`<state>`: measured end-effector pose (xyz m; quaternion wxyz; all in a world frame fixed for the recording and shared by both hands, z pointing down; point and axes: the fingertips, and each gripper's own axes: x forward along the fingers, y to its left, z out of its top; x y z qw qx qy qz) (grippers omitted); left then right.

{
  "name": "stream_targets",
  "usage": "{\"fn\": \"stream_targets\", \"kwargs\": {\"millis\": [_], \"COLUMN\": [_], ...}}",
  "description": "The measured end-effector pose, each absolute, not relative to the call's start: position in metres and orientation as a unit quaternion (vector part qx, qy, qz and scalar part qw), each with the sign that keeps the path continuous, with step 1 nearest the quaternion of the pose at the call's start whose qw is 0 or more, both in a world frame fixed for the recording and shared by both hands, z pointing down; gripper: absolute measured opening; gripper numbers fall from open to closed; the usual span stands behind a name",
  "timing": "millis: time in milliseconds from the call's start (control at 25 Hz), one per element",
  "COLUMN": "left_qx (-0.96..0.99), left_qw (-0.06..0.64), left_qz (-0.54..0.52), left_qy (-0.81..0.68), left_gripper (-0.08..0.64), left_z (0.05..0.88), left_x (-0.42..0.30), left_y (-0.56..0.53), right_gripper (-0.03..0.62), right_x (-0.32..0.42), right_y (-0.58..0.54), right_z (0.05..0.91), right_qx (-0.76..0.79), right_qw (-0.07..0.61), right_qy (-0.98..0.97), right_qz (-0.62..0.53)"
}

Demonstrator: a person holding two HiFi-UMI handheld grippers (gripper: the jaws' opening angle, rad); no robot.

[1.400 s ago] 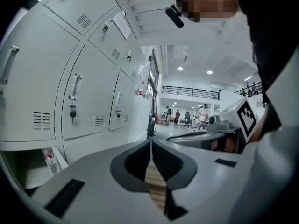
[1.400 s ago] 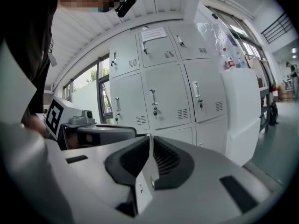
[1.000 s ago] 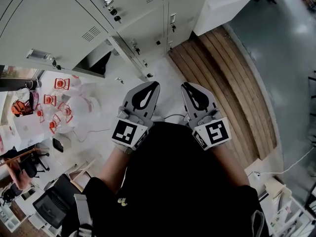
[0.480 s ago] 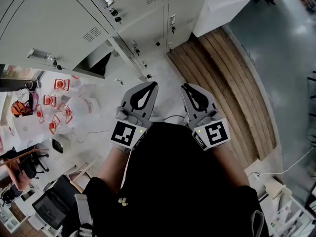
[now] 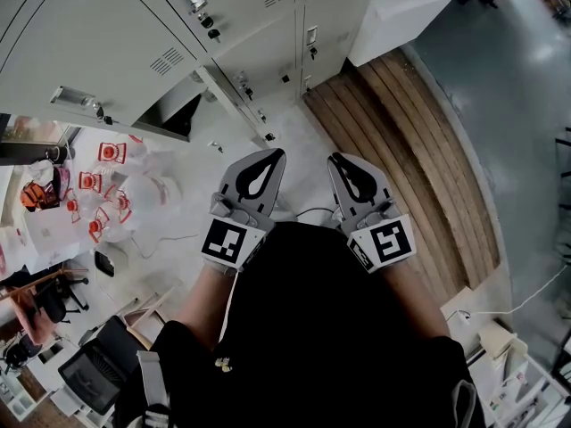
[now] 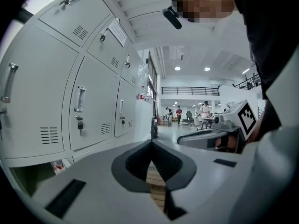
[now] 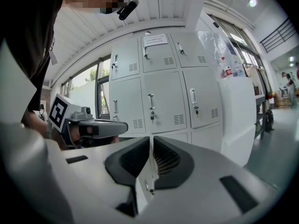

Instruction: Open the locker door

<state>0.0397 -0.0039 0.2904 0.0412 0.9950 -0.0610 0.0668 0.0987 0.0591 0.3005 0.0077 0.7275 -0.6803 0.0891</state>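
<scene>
Hovering short of the lockers (image 5: pixel 107 43), up at 11 o'clock in the head view, touching none of them. Pressed tight together on nothing: jaws of the left gripper (image 5: pixel 277 153), at 9 o'clock of its partner. Same for the right gripper (image 5: pixel 334 157), closed and empty, aimed at shut doors (image 7: pixel 161 101) at 12 o'clock. Off at 2 o'clock, a wooden platform (image 5: pixel 401 150).

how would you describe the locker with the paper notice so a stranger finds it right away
Facing the bank of pale grey lockers in the right gripper view, look to the top row. The middle door of the three seen there is the one: it alone carries a white paper notice, while its neighbours are bare.
</scene>
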Motion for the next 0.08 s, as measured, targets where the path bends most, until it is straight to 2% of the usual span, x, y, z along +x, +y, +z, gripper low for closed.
{"fn": "stream_targets", "kwargs": {"millis": [80], "left_qx": [0.992], "left_qw": [0.059], "left_qz": [0.09], "left_qy": [-0.07], "left_gripper": [0.021], "left_z": [0.3046], "left_x": [0.0319], "left_y": [-0.0076], "right_gripper": [0.046], "right_x": [0.0983], "right_y": [0.0604], "right_z": [0.3022], "right_qx": [0.729], "right_qw": [0.006], "right_qy": [-0.678], "right_qz": [0.092]}}
